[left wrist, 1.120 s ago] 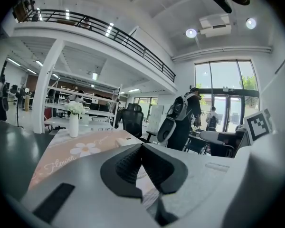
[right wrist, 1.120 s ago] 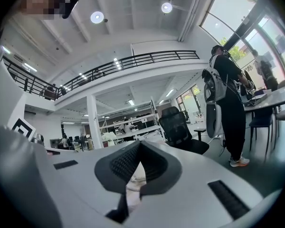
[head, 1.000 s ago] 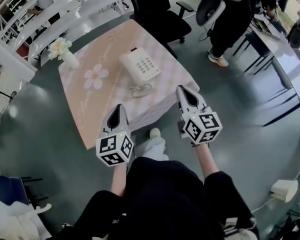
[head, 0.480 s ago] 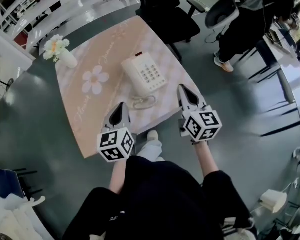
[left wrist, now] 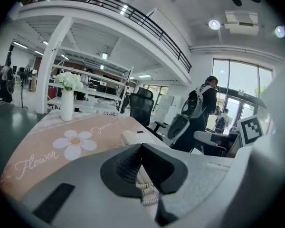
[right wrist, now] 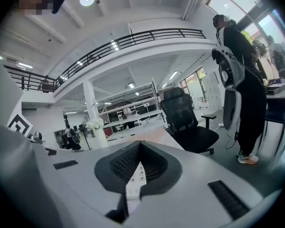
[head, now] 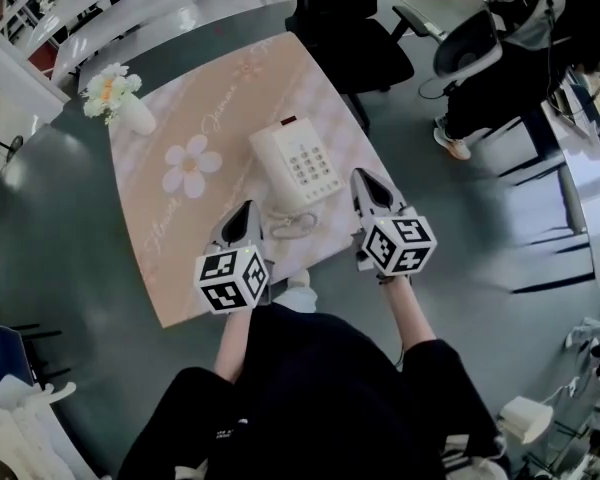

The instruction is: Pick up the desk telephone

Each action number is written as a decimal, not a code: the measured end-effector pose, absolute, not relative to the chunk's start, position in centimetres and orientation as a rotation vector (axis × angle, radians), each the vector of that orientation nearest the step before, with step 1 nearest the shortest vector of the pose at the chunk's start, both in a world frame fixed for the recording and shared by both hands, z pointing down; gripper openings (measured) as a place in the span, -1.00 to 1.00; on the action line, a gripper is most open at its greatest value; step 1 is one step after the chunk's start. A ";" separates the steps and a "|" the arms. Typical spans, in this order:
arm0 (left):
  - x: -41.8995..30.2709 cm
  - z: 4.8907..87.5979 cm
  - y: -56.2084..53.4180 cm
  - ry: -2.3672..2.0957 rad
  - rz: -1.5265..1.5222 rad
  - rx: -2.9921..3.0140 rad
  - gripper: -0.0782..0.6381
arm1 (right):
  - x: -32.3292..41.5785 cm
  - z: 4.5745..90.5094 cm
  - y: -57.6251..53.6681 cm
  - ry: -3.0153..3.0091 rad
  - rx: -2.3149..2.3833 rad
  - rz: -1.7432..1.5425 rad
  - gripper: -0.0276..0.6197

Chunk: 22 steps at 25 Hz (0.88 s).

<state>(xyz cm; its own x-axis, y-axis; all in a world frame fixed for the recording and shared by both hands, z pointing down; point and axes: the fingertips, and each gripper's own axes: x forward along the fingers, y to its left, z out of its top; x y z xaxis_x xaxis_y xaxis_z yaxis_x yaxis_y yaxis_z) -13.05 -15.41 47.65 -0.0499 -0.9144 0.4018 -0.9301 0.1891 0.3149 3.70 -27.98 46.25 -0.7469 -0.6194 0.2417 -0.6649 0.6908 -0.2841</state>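
Scene: seen from above, a person in black clothing (head: 320, 388) stands at the near edge of a small table (head: 230, 98) and holds 2 grippers over it.
Table: it is covered by a pink checked cloth with a large white flower print (head: 191, 166) and pale script lettering.
Desk telephone: the cream desk telephone (head: 298, 165) lies flat on the right half of the table, keypad facing up, handset along its left side.
Cord: a coiled cord (head: 288, 226) lies in a loop on the cloth just in front of the telephone, between the 2 grippers.
Left gripper: the left gripper (head: 248, 208) hangs over the near edge of the table, just left of the cord. Its jaws are together with nothing between them.
Right gripper: the right gripper (head: 363, 178) hangs at the right edge of the table, its tip just beside the telephone's near right corner. Its jaws are together and empty.
Vase: a white vase of pale flowers (head: 115, 96) stands at the far left corner, well apart from the telephone.
Surroundings: a black office chair (head: 345, 38) stands beyond the table, and another person (head: 540, 48) stands at the upper right.
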 end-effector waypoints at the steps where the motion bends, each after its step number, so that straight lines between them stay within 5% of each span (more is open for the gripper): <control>1: -13.2 47.8 -15.9 -1.952 0.040 1.721 -0.78 | 3.3 46.5 -28.4 -2.765 1.049 0.541 -0.94; 22: -14.5 52.2 -22.3 -1.809 0.041 1.588 -0.78 | -3.1 51.6 -35.1 -2.723 0.738 0.637 -0.94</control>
